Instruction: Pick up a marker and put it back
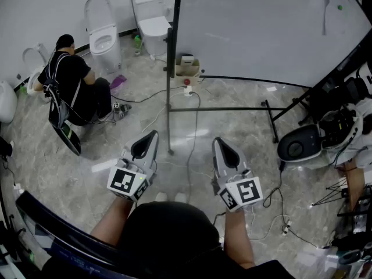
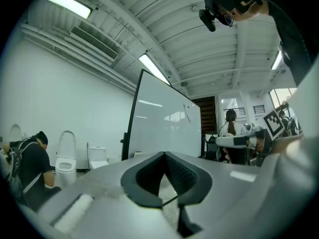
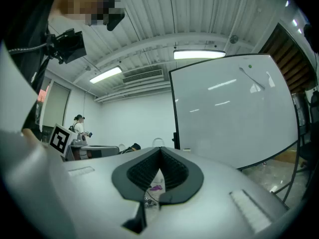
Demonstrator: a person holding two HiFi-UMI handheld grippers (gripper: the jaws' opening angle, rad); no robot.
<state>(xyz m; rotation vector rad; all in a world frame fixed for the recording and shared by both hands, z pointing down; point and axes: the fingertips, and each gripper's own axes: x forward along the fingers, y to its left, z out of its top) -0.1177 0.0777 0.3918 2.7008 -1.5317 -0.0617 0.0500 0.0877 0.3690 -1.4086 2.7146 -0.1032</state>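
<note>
Both grippers are held level in front of me, side by side, pointing at a large whiteboard (image 1: pixel 261 28) on a stand. The left gripper (image 1: pixel 154 133) is shut with nothing in it; its dark pads meet at the tip in the left gripper view (image 2: pixel 164 154). The right gripper (image 1: pixel 217 140) is also shut and empty, pads together (image 3: pixel 160 149). High on the whiteboard (image 3: pixel 229 118) sits a small green dot (image 3: pixel 249 66) with a thin slanted item (image 3: pixel 247 75) just below it, too small to tell if it is a marker. Both grippers are well short of the board.
A person in black (image 1: pixel 72 83) crouches at the left beside white toilets (image 1: pixel 104 36). A cardboard box (image 1: pixel 187 67) sits at the whiteboard's post. The stand's black legs (image 1: pixel 232 108) and cables cross the marble floor. Equipment (image 1: pixel 302 147) and another person's arm are at the right.
</note>
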